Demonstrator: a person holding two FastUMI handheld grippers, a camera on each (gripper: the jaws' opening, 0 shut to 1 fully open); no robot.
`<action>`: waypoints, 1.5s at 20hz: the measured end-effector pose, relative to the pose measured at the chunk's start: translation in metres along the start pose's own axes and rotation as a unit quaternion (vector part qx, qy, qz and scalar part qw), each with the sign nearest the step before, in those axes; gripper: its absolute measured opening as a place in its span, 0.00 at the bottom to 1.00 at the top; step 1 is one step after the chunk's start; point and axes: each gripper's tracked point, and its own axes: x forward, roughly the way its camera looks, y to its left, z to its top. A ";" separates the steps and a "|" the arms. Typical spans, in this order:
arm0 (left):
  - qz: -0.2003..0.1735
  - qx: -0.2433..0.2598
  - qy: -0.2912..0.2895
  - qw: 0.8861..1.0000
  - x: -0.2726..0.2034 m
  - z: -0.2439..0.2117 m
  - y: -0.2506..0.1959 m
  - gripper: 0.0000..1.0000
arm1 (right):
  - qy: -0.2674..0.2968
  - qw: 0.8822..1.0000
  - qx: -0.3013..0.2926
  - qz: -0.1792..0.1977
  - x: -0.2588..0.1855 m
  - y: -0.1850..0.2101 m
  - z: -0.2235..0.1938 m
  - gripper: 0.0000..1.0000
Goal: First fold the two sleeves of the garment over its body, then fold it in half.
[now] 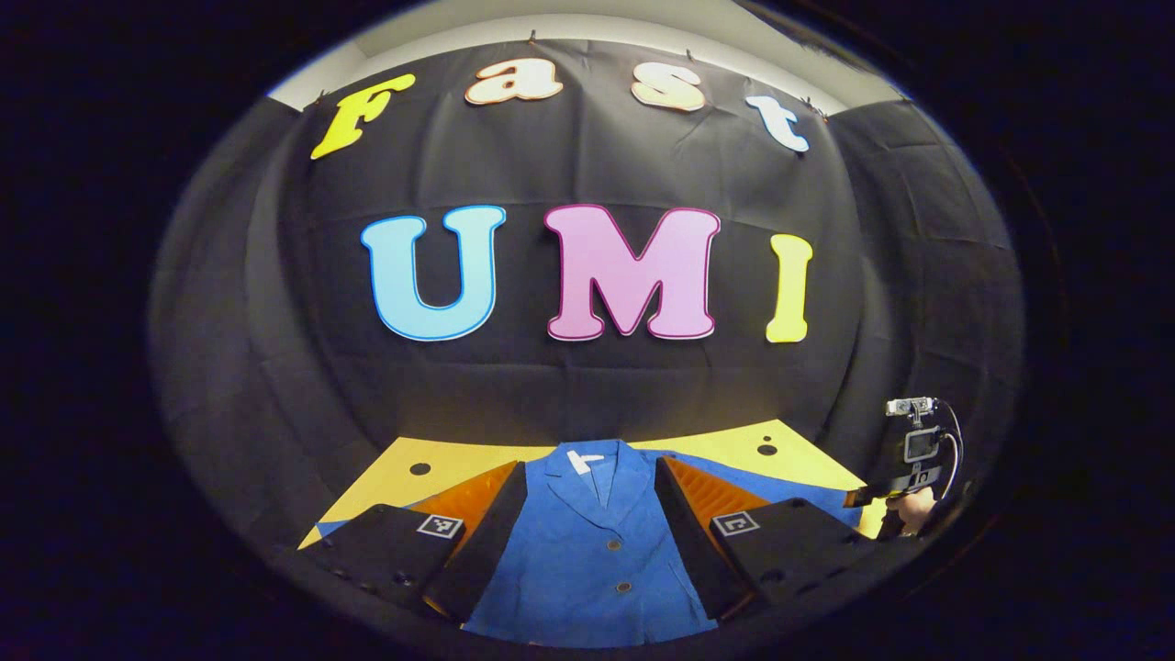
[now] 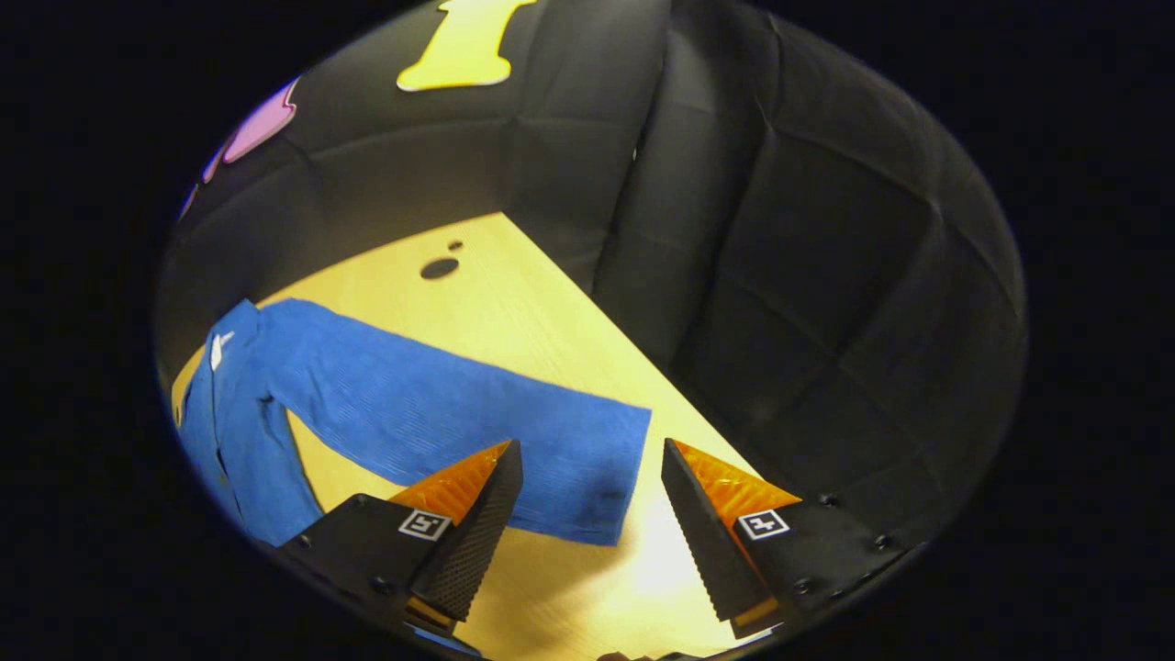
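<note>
Right claw (image 2: 587,542) apart over sleeve (image 2: 441,413) cuff; left claw (image 1: 587,542) apart above jacket (image 1: 587,551), flat on surface (image 2: 514,294). Sleeve toward 10 o'clock. Risks pinching thin cloth shallowly, slipping mid-fold.

A yellow desk (image 1: 431,454) spans the lower half, with two dark round holes (image 2: 439,268) toward twelve o'clock; black cloth wall (image 1: 569,386) rises behind it.
</note>
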 end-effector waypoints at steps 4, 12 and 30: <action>-0.013 -0.011 0.014 1.000 -0.001 -0.007 -0.017 0.81 | 0.050 0.999 0.019 0.001 0.015 -0.004 -0.017 0.97; 0.002 -0.010 0.021 1.000 -0.010 -0.013 -0.016 0.81 | 0.102 0.991 0.084 0.011 0.017 0.004 -0.024 0.69; 0.040 -0.048 0.027 0.998 -0.034 -0.030 0.034 0.81 | 0.000 0.988 0.094 0.123 -0.034 0.073 0.055 0.01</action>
